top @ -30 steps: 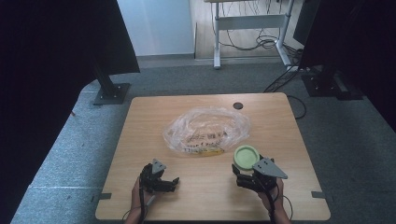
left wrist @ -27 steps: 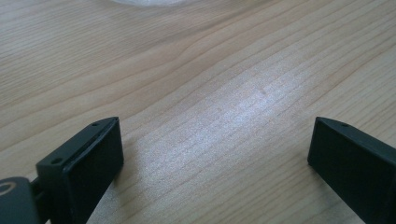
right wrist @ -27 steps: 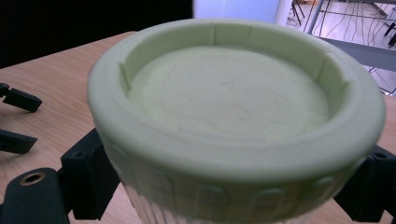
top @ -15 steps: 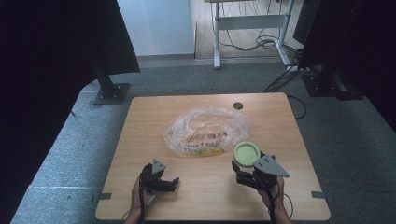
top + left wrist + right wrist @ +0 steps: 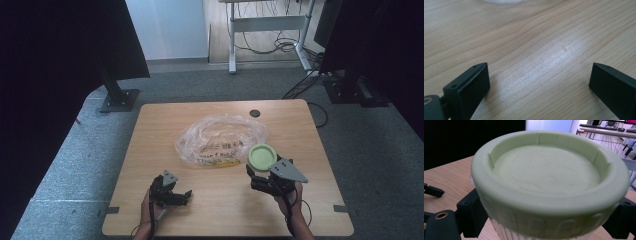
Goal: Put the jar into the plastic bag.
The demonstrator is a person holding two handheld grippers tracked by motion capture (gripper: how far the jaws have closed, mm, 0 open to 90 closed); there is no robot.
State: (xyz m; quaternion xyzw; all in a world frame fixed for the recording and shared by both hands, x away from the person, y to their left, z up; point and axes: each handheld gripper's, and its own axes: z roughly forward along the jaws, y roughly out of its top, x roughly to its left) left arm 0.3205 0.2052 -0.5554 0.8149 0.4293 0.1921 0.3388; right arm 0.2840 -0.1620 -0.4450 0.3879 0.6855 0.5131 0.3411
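High view: right tool (image 5: pixel 261 173) is gripping the green-lidded jar (image 5: pixel 262 156) at the tabletop's (image 5: pixel 160 125) right front, just beside the clear plastic bag (image 5: pixel 220 139); left tool (image 5: pixel 176 194) is sitting low at left front.
Left gripper view: jaws are standing wide apart over bare wood, holding nothing.
Right gripper view: jaws are clamping the jar (image 5: pixel 550 187) below its lid. Keep it upright and squeeze steadily; ribbed glass could slip.
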